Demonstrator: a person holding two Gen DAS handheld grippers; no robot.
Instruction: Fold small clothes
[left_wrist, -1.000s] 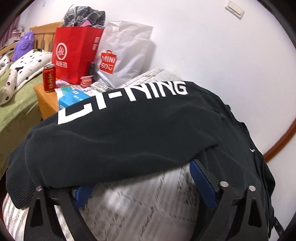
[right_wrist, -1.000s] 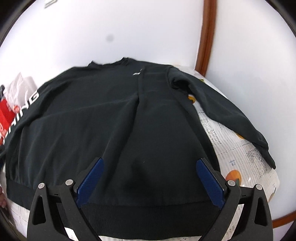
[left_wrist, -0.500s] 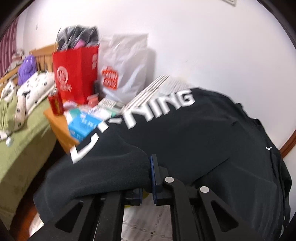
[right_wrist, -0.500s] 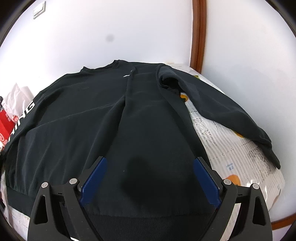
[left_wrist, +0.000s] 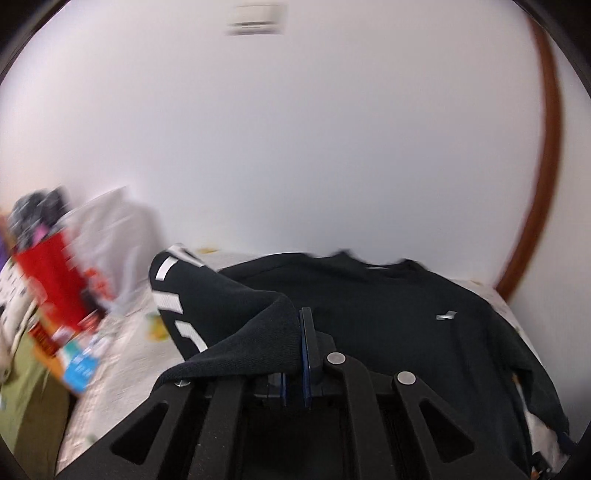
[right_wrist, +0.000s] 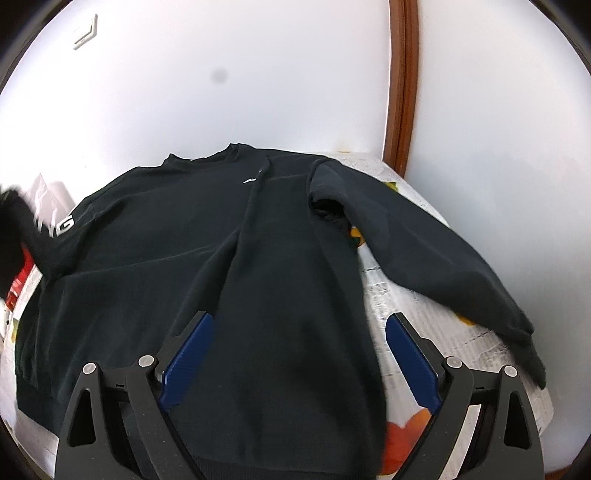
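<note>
We are pinching the lettered sleeve cuff (left_wrist: 255, 336) of the black sweatshirt (right_wrist: 221, 258) in the left gripper (left_wrist: 295, 354), jaws closed on the fabric, cuff raised above the body. Sweatshirt is lying flat on the newspaper-covered table (right_wrist: 406, 295), collar pointing toward the wall, hem near us. We are hovering the right gripper (right_wrist: 295, 354) wide over the hem, holding nothing

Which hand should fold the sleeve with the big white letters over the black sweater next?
Probably the left. The left gripper has its jaws shut on that lettered sleeve, lifted over the black sweater. The right gripper hangs open above the sweater's lower body, holding nothing.
</note>
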